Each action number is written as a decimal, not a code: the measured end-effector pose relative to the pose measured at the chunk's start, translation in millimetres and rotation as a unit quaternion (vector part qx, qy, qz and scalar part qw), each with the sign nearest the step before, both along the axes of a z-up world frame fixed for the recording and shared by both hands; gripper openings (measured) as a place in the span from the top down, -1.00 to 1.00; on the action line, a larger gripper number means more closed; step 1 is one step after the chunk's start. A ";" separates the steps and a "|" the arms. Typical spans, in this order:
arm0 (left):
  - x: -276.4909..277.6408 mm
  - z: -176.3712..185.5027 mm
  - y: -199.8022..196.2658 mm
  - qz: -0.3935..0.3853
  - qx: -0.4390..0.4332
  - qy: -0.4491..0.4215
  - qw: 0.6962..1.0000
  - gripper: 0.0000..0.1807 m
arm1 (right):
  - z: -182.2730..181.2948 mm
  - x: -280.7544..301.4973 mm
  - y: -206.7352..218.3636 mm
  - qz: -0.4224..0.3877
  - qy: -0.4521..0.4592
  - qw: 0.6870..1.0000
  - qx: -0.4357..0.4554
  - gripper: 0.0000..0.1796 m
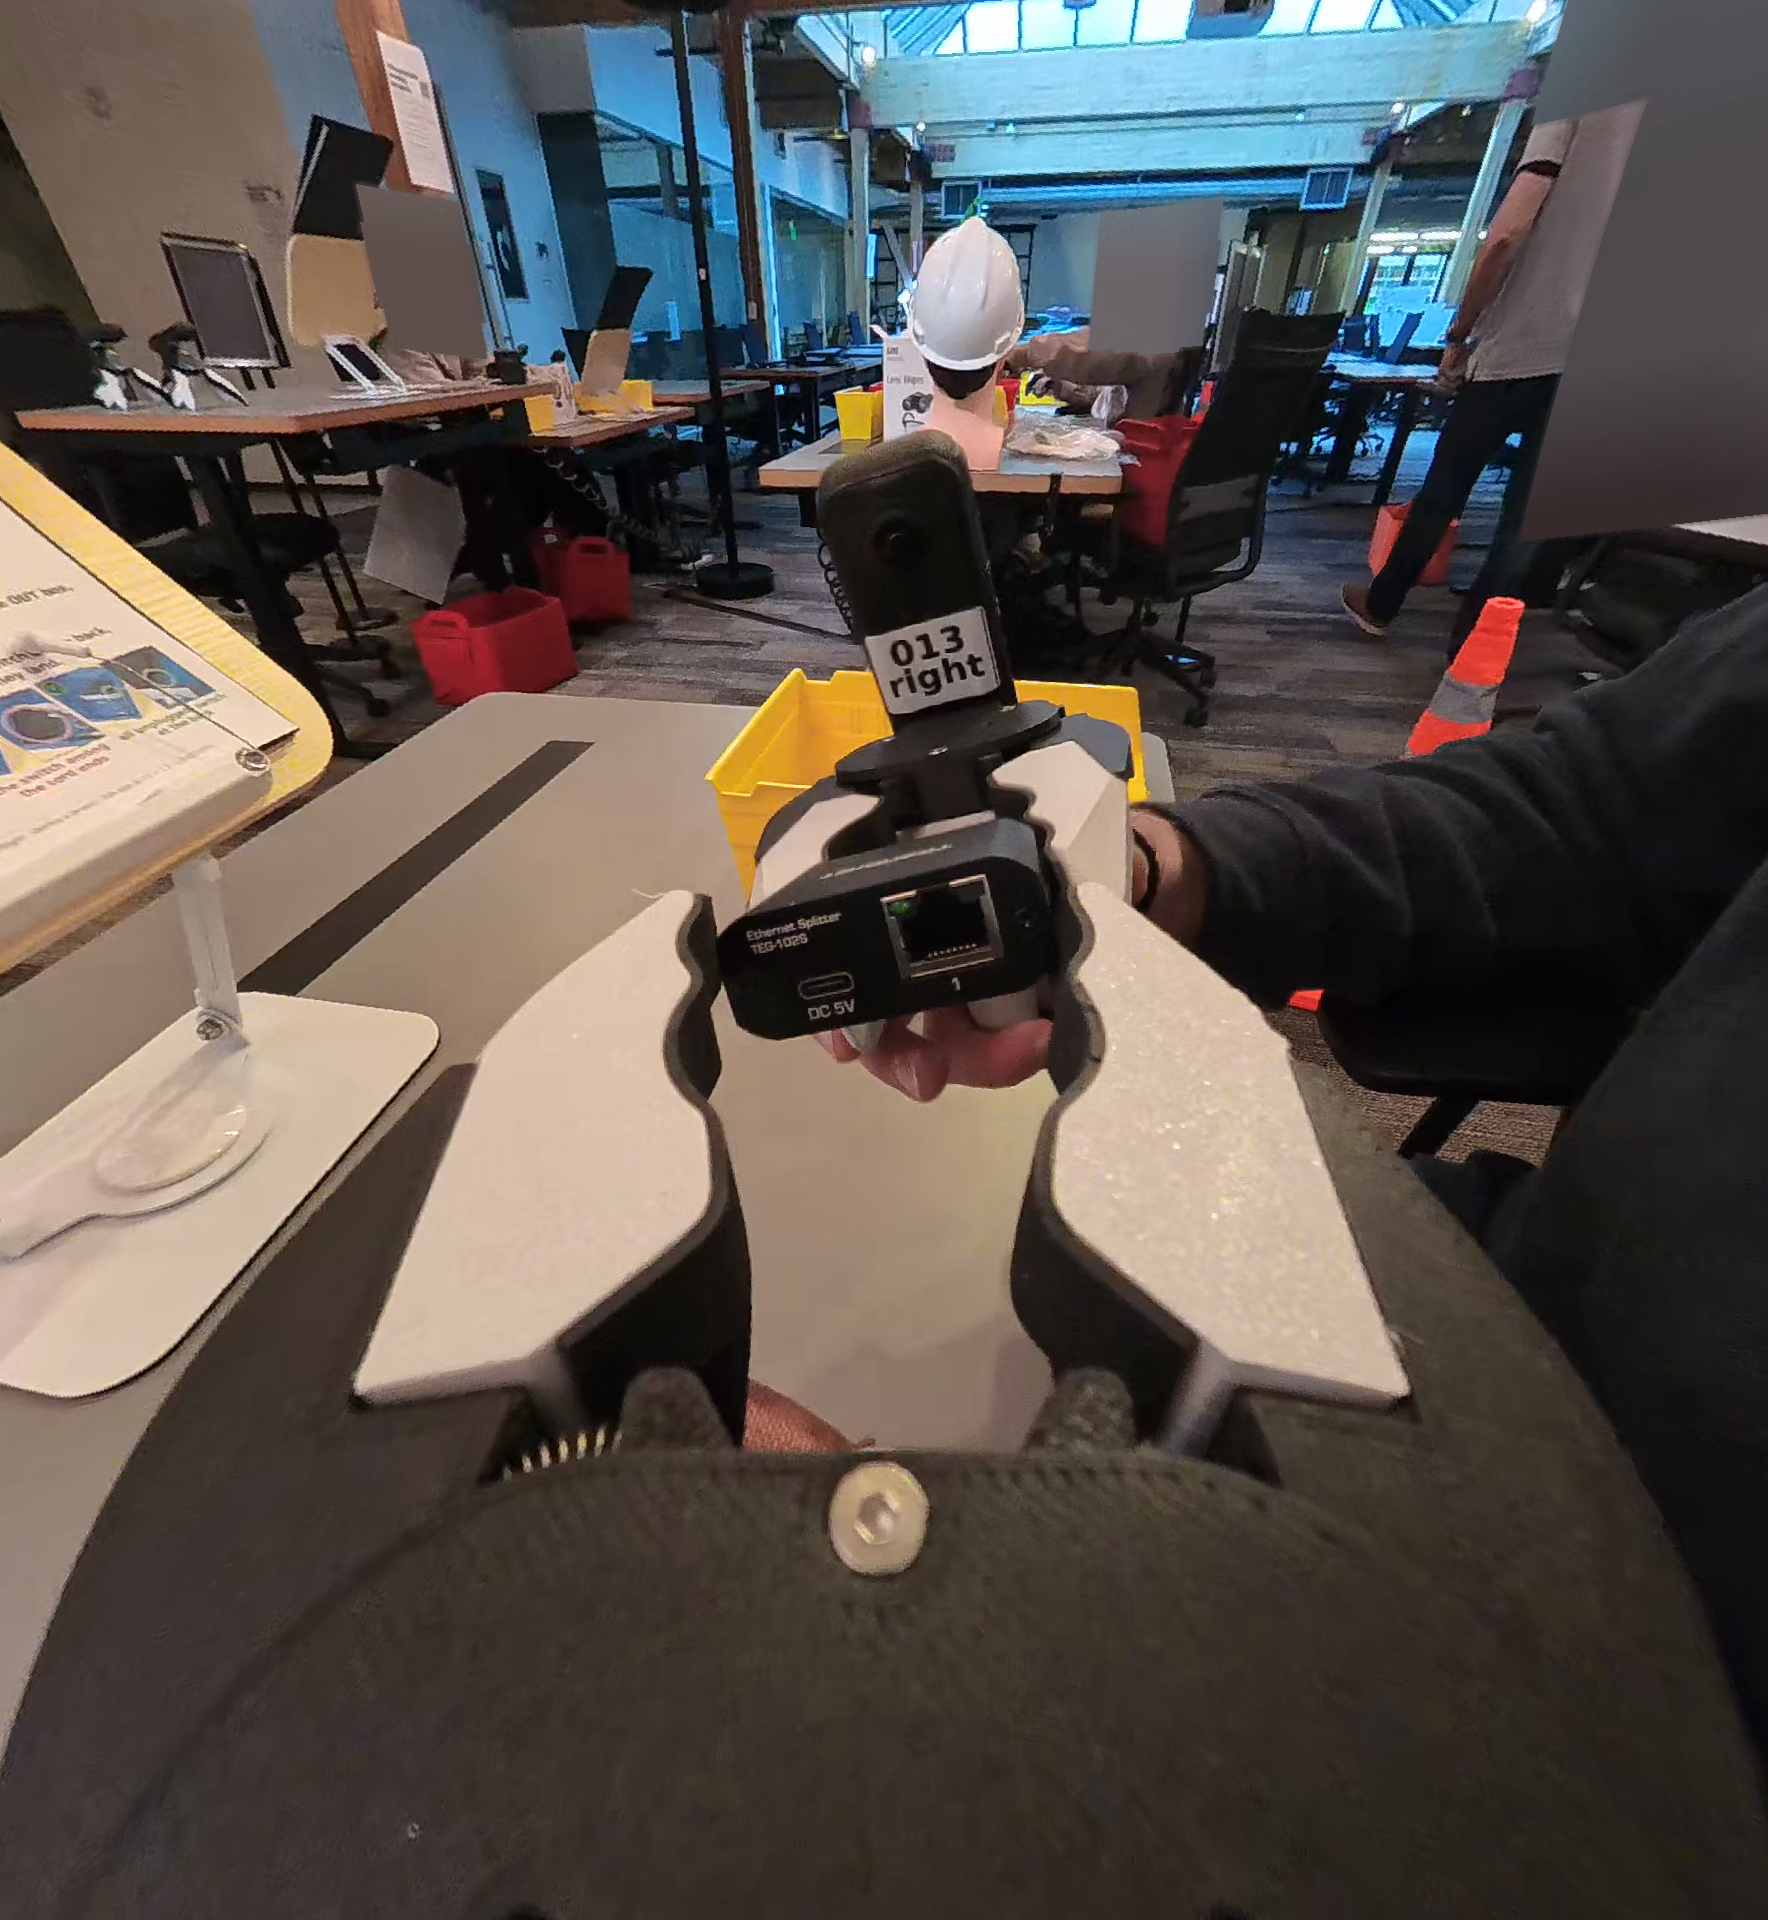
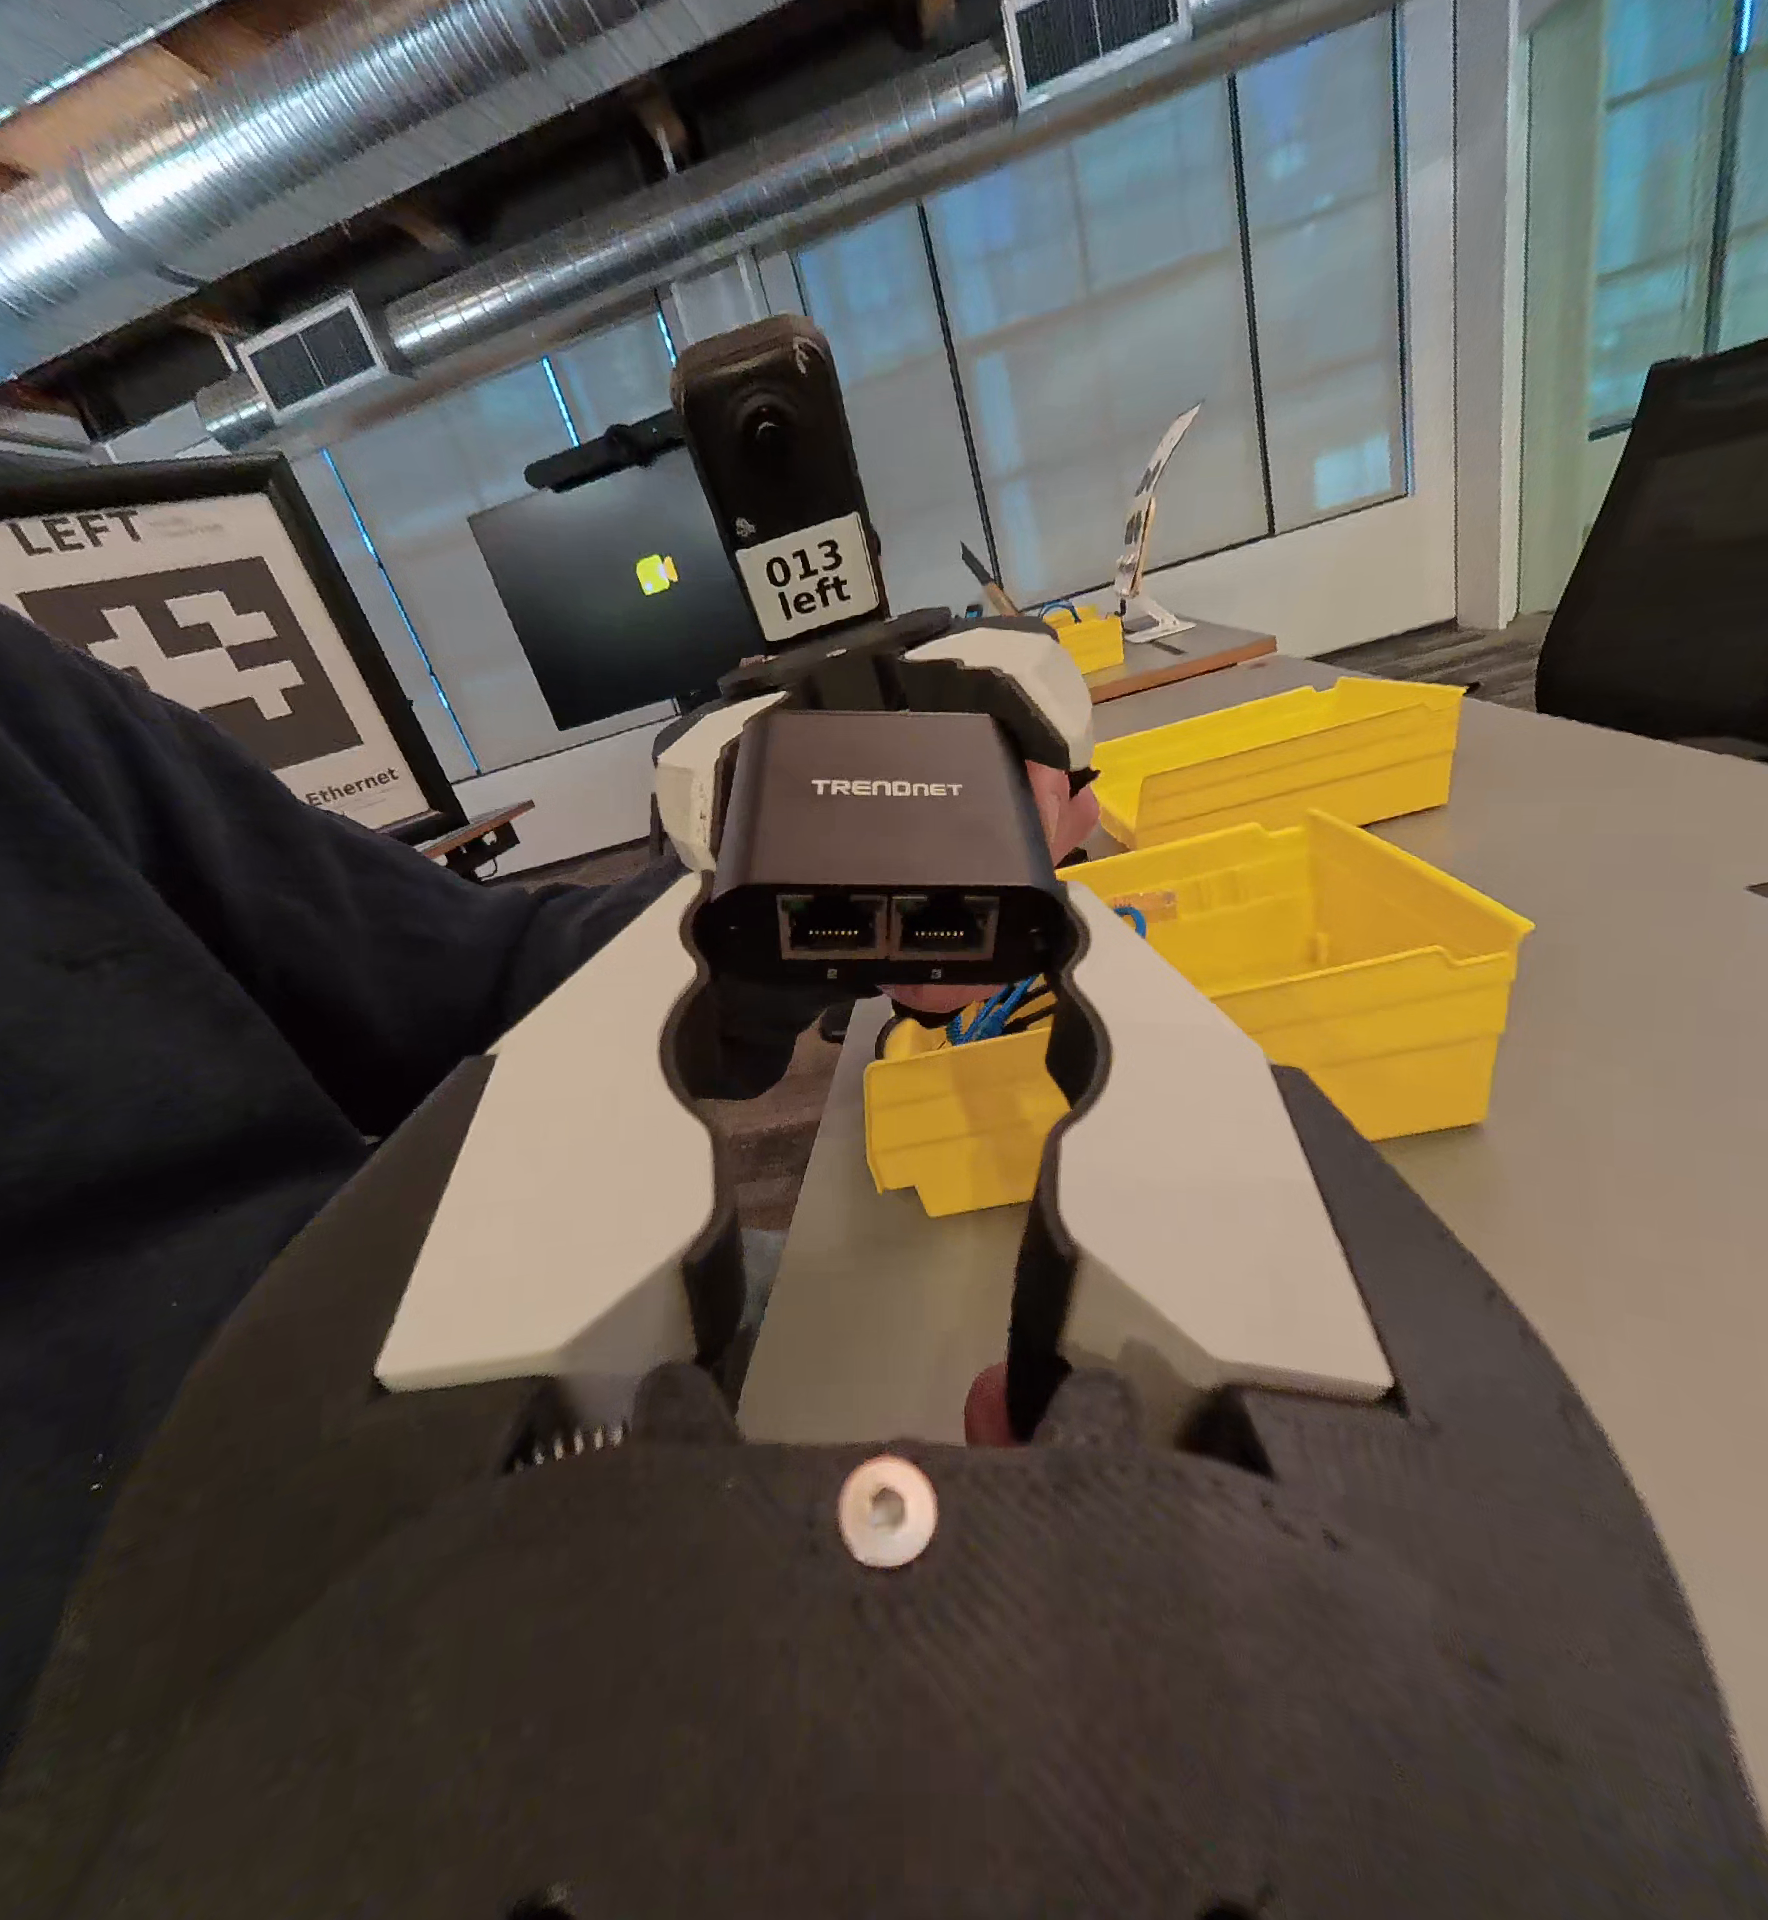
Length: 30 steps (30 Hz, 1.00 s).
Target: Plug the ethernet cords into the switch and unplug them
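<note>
While raised over the grey surface (image 2: pixel 1638 1195), black switch (image 1: pixel 807 935) clamped at opposite ends by left gripper (image 1: pixel 880 940) and right gripper (image 2: pixel 880 935), white lettering on casing, one port facing left wrist view, two facing right, blue cords (image 2: pixel 984 1023) in yellow bin (image 2: pixel 963 1143) beyond.

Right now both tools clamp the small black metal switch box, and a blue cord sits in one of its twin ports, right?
Not quite. The left tool and right tool do clamp the small black metal switch box, but its twin ports are empty: no cord is plugged in, as the right wrist view shows.
</note>
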<state>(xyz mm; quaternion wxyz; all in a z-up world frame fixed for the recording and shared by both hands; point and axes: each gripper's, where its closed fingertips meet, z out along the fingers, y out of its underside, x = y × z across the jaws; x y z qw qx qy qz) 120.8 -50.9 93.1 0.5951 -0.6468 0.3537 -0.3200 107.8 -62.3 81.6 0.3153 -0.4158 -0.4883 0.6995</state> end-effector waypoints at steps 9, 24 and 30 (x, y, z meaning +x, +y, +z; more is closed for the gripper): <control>1.8 -4.6 1.1 -0.003 -0.009 -0.012 1.000 0.32 | 4.0 10.6 7.8 -0.021 0.026 0.999 -0.006 0.34; -16.8 -45.1 2.9 0.045 -0.080 0.069 0.993 0.24 | -89.3 42.4 39.7 -0.094 -0.202 0.970 0.097 0.34; -142.7 -41.1 -30.6 0.222 -0.093 0.200 0.950 0.35 | -170.9 67.6 71.4 -0.150 -0.364 0.896 0.208 0.34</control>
